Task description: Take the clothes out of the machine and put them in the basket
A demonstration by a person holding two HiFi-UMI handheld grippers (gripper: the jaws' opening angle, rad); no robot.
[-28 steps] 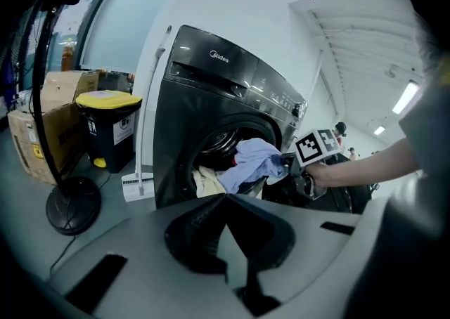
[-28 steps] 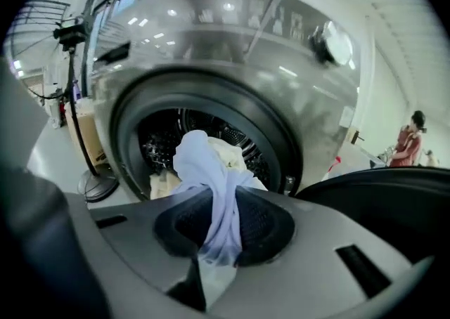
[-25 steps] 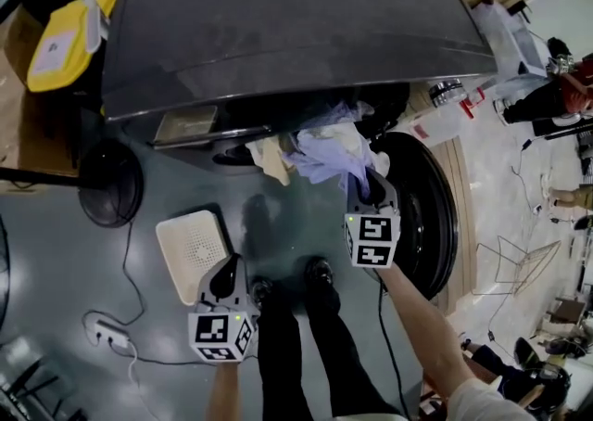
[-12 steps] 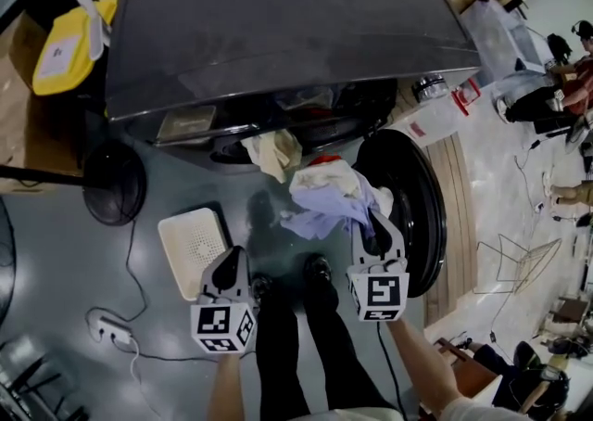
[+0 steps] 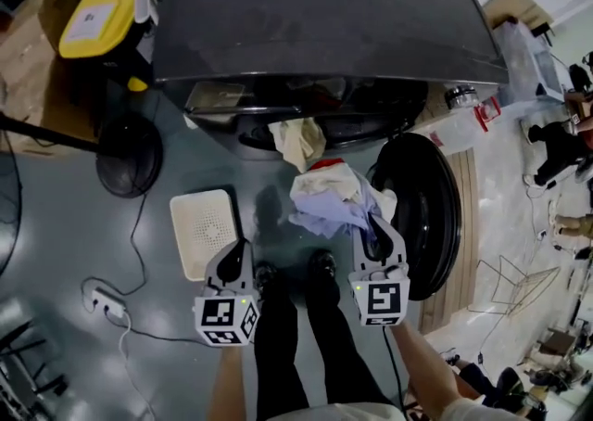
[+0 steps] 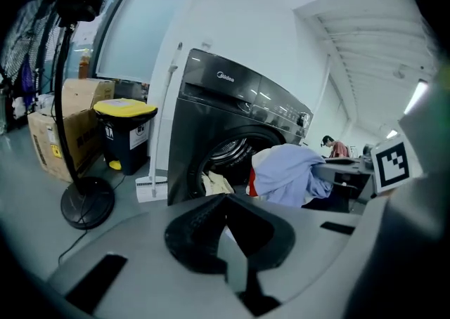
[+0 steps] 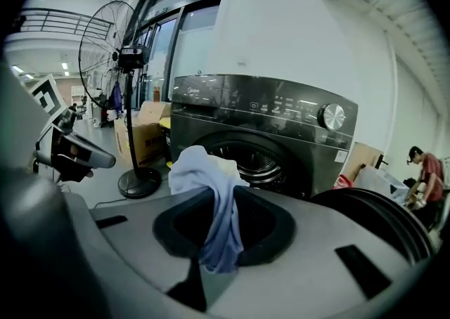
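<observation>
The dark washing machine (image 5: 324, 20) stands ahead with its round door (image 5: 422, 215) swung open to the right. A cream garment (image 5: 301, 141) hangs out of the drum mouth. My right gripper (image 5: 378, 241) is shut on a light blue garment (image 7: 211, 170). It is part of a bundle (image 5: 334, 198) with cream and red cloth, held in the air in front of the drum. My left gripper (image 5: 238, 260) hangs low at the left, shut and holding nothing, right beside the white perforated basket (image 5: 206, 232) on the floor.
A fan's round base (image 5: 130, 155) and pole stand left of the machine, a yellow-lidded bin (image 5: 102, 16) behind it. A power strip and cable (image 5: 100, 300) lie on the floor at the left. My shoes (image 5: 292, 275) are between the grippers. People are at the far right.
My right gripper has pulled the bundle out of the drum, back towards me. The cream garment stays hanging at the opening. My left gripper has barely shifted.
</observation>
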